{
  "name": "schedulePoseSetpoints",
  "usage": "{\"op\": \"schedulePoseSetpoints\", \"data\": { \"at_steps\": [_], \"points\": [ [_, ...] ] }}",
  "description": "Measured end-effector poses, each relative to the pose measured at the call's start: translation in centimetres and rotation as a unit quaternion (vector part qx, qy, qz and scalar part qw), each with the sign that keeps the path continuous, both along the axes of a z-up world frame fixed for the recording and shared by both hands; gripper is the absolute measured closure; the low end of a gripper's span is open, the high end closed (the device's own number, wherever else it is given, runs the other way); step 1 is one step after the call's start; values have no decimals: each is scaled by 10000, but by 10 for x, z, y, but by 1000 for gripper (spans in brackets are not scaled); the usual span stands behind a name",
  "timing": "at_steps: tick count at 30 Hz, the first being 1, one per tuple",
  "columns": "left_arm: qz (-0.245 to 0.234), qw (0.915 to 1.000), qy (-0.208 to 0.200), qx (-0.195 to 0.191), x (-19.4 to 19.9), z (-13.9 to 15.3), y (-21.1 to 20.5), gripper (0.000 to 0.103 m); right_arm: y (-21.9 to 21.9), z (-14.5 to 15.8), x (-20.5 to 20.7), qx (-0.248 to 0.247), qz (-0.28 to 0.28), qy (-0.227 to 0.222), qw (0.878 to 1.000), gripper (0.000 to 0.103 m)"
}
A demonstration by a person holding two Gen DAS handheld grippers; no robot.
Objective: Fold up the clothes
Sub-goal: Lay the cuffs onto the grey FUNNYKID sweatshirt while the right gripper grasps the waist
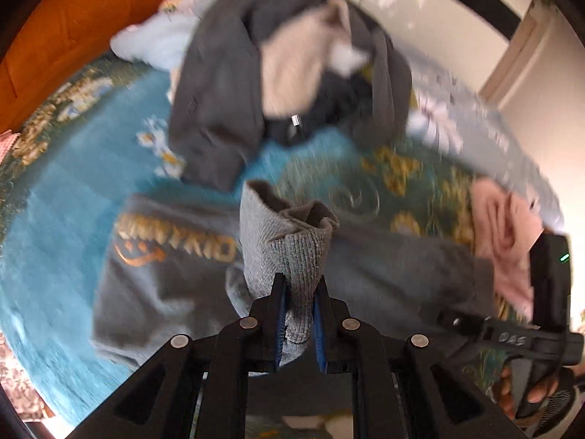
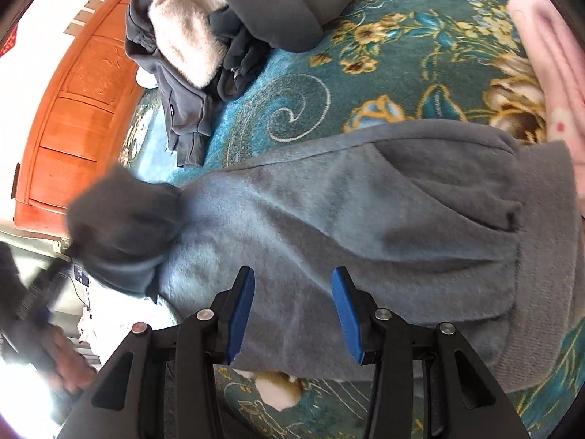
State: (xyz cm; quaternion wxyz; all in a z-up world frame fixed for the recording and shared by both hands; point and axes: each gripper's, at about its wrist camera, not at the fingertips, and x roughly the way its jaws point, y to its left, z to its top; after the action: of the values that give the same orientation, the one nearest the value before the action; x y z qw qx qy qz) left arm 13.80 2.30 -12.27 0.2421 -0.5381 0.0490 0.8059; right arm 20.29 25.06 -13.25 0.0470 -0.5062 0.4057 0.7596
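Two grippers work over one grey sweatshirt [image 2: 365, 212] spread flat on the teal floral blanket [image 2: 292, 102]. Left gripper [image 1: 298, 292] has its jaws pinched on the ribbed cuff [image 1: 285, 241] of one sleeve, lifted up. Right gripper [image 2: 292, 307] hovers wide open, holding nothing. One dark hoodie pile [image 2: 190, 47] lies beyond; one pink cloth [image 2: 548, 73] at right

orange lettering [image 1: 175, 243] on the grey sweatshirt [image 1: 157, 285] is blurred, unreadable.

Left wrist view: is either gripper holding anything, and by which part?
The left gripper is clamped on the grey sweatshirt's ribbed sleeve cuff. The right gripper is open above the grey sweatshirt, holding nothing.
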Motion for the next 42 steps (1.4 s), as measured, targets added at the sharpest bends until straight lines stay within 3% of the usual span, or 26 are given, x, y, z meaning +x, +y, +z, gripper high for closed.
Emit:
{"op": "schedulePoseSetpoints", "data": {
  "at_steps": [2,4,6,8,10,12,15,18,21,22,25,32,33,35,36,37,42],
  "points": [
    [5,9994,-269,-218,10,-19,12,85,2,-1,6,-42,-26,21,10000,57],
    [23,9982,-574,-156,13,-32,13,81,3,-3,10,-105,-47,66,9999,57],
    [77,9964,-845,16,16,-39,11,69,2,-3,11,-150,-20,128,9998,57],
    [132,9935,-1114,189,20,-46,9,49,1,-3,10,-213,16,183,9996,57],
    [164,9926,-1120,443,22,-42,5,44,-2,-4,8,-288,45,239,9993,57],
    [213,9894,-1182,821,21,-38,-2,44,-5,-4,3,-384,92,305,9988,57],
    [725,9841,-1141,1151,11,-35,-26,42,-12,-4,-7,-527,221,409,9975,49],
    [1710,9741,-1230,822,-8,-47,-60,42,-21,-5,-21,-643,407,474,9960,42],
    [2474,9559,-1485,541,-19,-67,-86,42,-31,-10,-36,-776,526,491,9944,41],
    [2716,9455,-1750,415,-20,-79,-93,42,-34,-12,-41,-839,547,488,9938,41],
    [2844,9356,-2083,203,-21,-96,-92,42,-43,-8,-54,-893,603,610,9923,41],
    [2924,9358,-1901,517,-12,-87,-92,41,-60,-13,-89,-719,811,454,9931,41],
    [2935,9357,-1875,562,-10,-86,-92,41,-63,-17,-93,-713,845,333,9933,43],
    [2957,9354,-1823,652,-8,-84,-92,41,-68,-20,-97,-723,891,280,9930,69],
    [2968,9353,-1797,697,-6,-83,-92,41,-71,-18,-98,-596,906,257,9938,88],
    [2979,9351,-1770,741,-5,-82,-92,41,-72,-14,-98,-488,912,293,9942,95],
    [3024,9317,-1884,710,0,-85,-91,41,-65,17,-82,-436,897,1042,9895,95]
  ]
}}
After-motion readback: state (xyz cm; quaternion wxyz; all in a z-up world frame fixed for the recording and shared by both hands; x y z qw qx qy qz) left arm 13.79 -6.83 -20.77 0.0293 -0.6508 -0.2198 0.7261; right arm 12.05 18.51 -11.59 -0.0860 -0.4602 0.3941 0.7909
